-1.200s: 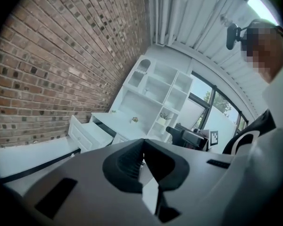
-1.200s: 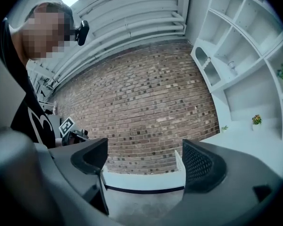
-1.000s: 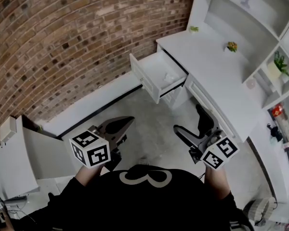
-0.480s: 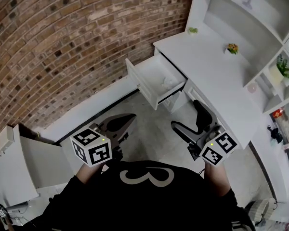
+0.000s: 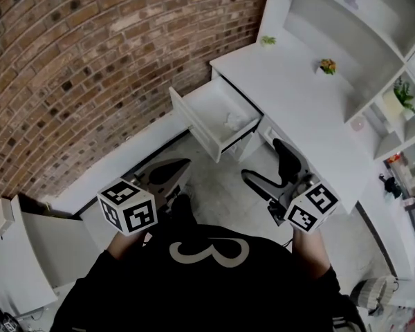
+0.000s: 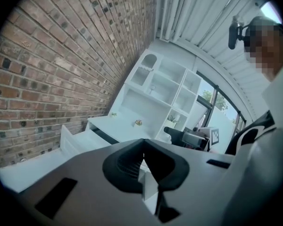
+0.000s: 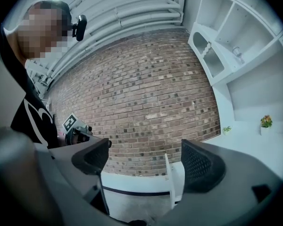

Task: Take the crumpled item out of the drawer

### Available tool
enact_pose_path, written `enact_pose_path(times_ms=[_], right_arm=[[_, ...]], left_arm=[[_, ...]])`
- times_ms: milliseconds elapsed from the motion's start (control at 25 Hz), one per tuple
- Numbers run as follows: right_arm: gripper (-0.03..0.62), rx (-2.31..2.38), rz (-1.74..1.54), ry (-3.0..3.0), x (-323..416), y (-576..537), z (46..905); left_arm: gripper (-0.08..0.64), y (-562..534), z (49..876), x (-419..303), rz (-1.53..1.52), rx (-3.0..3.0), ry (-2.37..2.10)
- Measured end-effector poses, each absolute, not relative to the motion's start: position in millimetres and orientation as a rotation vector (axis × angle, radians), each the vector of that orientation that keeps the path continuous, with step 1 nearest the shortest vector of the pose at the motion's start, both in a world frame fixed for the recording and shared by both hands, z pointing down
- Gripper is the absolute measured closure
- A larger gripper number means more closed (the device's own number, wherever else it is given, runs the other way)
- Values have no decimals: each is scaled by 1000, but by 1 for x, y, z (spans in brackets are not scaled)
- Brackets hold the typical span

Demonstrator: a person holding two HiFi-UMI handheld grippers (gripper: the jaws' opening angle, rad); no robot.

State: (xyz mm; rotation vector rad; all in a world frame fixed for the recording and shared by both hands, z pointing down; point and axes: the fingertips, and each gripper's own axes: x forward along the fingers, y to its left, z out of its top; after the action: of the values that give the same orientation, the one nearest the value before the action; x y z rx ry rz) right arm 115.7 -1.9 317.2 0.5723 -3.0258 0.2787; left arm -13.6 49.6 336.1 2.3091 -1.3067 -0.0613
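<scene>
The white drawer (image 5: pixel 206 120) stands pulled open from the desk (image 5: pixel 297 109), with a small white crumpled item (image 5: pixel 235 120) lying inside near its right side. Both grippers hang short of the drawer, above the floor. My left gripper (image 5: pixel 167 174) is shut with nothing between its jaws; in the left gripper view the left gripper (image 6: pixel 143 155) points toward the drawer (image 6: pixel 78 140). My right gripper (image 5: pixel 266 166) is open and empty, nearer the desk's front. In the right gripper view the right gripper (image 7: pixel 146 163) frames the drawer's front panel (image 7: pixel 172 179) edge-on; the crumpled item is hidden there.
A brick wall (image 5: pixel 90 68) runs behind the drawer. White shelving (image 5: pixel 346 26) rises over the desk, with small plants (image 5: pixel 326 66) on the desktop. A white cabinet (image 5: pixel 21 247) stands at the lower left. Grey floor (image 5: pixel 214 192) lies between me and the drawer.
The drawer and desk have slid left and lower in the head view as I move closer. Both grippers keep their poses: left shut, right open.
</scene>
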Motion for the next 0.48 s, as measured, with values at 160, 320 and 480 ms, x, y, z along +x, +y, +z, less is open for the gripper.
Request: enact_pose_path(times_ms=[160,320,480], right_arm=[[132,630,283,-2996,107,-31,322],[133,673,320,-2969,91,-68,331],[137,718,377,-2938,71,-108,343]], left_arm=[[557,14,338,-23,-57,2333,-1250],[557,-27,342,-37,-30,2339,-1204],[557,-72,347,-54,8,2341,-1145]])
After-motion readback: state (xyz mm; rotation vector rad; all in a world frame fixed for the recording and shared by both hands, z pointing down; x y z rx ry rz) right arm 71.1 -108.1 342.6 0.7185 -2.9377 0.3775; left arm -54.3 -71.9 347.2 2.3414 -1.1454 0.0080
